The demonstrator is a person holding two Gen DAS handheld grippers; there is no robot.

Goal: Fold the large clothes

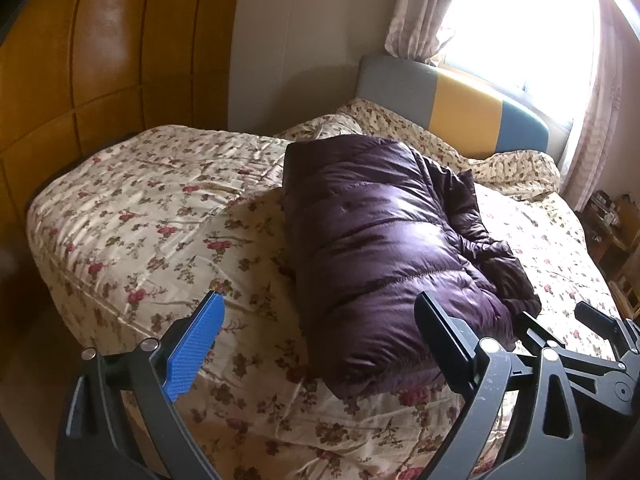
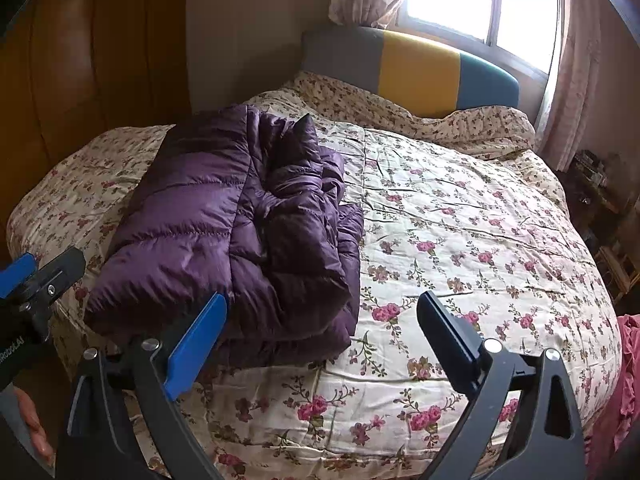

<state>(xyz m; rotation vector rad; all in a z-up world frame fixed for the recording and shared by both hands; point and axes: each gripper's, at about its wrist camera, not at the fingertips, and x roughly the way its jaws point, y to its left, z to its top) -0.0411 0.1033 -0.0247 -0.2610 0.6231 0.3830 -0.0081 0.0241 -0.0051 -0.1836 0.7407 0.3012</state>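
Purple puffer jacket (image 1: 384,248) folded on bed (image 2: 460,240), floral quilt. Striped headboard (image 2: 416,68), bright window (image 2: 480,0) upper right. Left claw (image 1: 316,344), right claw (image 2: 322,344) both spread apart, empty.

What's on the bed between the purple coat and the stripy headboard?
Only the flowered quilt, bunched into a rumpled ridge just below the headboard. Nothing else lies beyond the purple coat there. The right wrist view shows it best.
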